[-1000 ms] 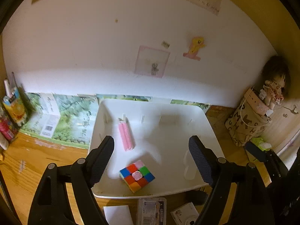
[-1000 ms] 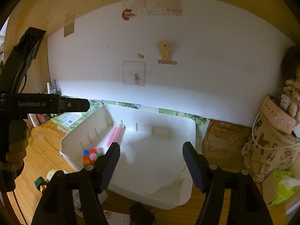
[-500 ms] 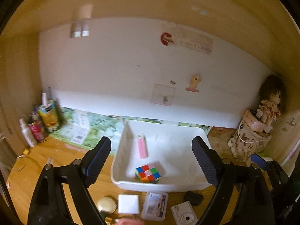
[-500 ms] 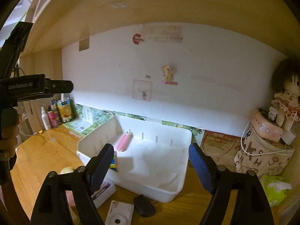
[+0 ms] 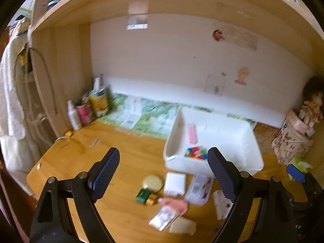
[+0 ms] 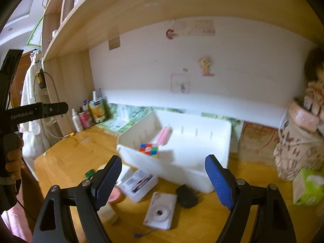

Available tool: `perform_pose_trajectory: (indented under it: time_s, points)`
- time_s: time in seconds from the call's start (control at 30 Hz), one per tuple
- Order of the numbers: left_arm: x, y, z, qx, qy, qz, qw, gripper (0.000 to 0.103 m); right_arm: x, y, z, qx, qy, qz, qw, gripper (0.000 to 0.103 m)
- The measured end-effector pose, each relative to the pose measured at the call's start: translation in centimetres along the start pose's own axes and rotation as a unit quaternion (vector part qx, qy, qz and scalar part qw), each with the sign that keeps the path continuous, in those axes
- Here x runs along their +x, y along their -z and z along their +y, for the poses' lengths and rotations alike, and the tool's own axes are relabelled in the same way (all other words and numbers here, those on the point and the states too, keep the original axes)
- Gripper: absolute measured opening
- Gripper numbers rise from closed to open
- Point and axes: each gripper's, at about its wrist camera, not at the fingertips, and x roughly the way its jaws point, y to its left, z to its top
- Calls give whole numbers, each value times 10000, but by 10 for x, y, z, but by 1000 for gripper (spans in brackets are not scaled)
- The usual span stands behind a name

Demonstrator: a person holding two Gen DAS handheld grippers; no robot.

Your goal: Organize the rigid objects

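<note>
Both jaws wide, nothing held: left gripper (image 5: 163,169) and right gripper (image 6: 163,171), pulled back from the white bin (image 6: 220,133). Cube (image 6: 148,149) and pink sticks (image 6: 164,135) already inside. Next, probably the camera (image 6: 161,211): come down slow, straddle it flat, squeeze gently.
</note>
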Motion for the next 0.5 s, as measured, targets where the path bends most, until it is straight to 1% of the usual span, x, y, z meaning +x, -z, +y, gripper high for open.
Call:
perform_pose_trajectory:
  time_s: [0.13,0.23,0.4,0.5]
  points:
    - [-3,7,9,93,-202,227,9995,90,2,12,7,177,-281,207,9992,85]
    - [-3,14,14,168,-259,425,9986,90,5,20,15,145,-351,337,9987,85]
    - [8,31,22,314,-198,893,9953,90,11,31,25,220,-499,564,9969,85]
    - [21,38,27,420,-39,1251,9912,90,17,38,35,262,-516,756,9955,85]
